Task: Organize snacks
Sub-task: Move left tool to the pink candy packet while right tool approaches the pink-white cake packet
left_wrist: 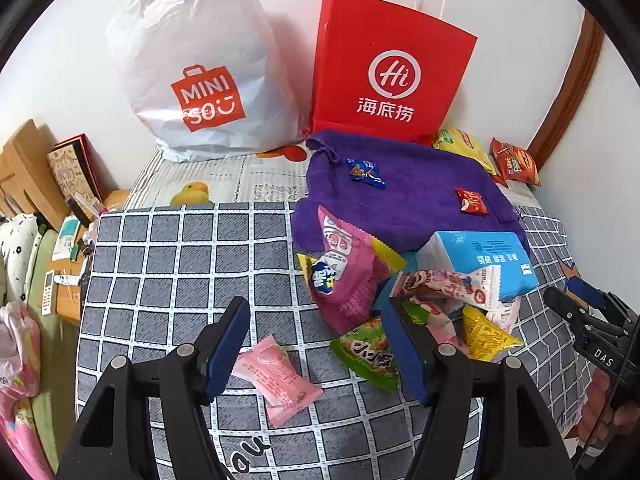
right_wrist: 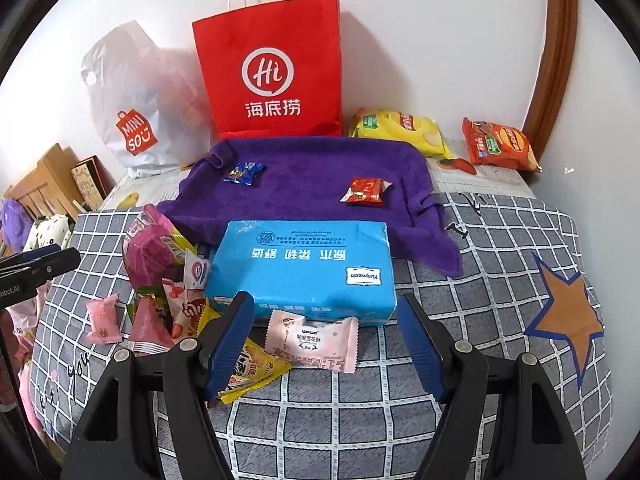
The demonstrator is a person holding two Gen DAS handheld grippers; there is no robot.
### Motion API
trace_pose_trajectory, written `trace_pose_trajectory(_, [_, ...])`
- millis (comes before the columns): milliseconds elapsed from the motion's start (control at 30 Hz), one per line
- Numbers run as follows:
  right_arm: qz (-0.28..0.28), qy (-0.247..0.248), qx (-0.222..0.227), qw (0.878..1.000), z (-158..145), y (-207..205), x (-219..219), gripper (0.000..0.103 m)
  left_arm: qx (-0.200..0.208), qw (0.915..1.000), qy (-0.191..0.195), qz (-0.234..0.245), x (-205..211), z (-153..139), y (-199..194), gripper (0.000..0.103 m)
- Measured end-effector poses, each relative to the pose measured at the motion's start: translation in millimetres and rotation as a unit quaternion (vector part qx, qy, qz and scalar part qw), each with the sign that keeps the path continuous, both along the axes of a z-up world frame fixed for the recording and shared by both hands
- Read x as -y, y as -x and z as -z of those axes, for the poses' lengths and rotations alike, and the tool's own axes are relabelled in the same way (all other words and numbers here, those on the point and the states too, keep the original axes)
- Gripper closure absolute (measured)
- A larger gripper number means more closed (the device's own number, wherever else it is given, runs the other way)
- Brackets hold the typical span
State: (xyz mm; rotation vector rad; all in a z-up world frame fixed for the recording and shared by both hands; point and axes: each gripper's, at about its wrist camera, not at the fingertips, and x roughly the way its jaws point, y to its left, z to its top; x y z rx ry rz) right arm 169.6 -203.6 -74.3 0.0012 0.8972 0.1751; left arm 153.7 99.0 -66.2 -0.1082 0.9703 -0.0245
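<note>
My left gripper (left_wrist: 316, 344) hangs open over the checked bedspread, with a small pink candy packet (left_wrist: 276, 376) lying between its fingers, untouched. A green snack packet (left_wrist: 368, 352) lies by its right finger, at the edge of a pile with a big pink bag (left_wrist: 348, 272). My right gripper (right_wrist: 324, 344) is open too, above a pale pink packet (right_wrist: 316, 342) that lies in front of the blue tissue pack (right_wrist: 304, 268). Behind, a purple towel (right_wrist: 312, 184) carries a blue candy (right_wrist: 244, 172) and a red candy (right_wrist: 366, 191).
A red paper bag (right_wrist: 272, 68) and a white plastic bag (right_wrist: 132, 112) stand against the wall. Yellow chips (right_wrist: 400, 130) and orange chips (right_wrist: 496, 144) lie at the back right. A yellow packet (right_wrist: 252, 372) sits under my right gripper's left finger. Wooden furniture and boxes (left_wrist: 36, 168) stand left of the bed.
</note>
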Motion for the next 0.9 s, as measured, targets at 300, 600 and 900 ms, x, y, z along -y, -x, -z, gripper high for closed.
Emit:
trace_pose_trajectory(300, [0.005, -0.004, -0.010, 1.000, 12, -5, 4, 0.029, -0.004, 0.9993, 0.021, -0.032, -38, 15, 4, 0.037])
trace_pose_trajectory(600, [0.005, -0.007, -0.026, 1.000, 31, -13, 9, 0.029, -0.048, 0.9983, 0.017, -0.027, -35, 52, -2, 0.037])
trace_pose_trajectory(900, [0.003, -0.019, -0.038, 0.999, 46, -12, 16, 0.029, -0.097, 0.9942, 0.020, -0.041, -25, 95, 9, 0.037])
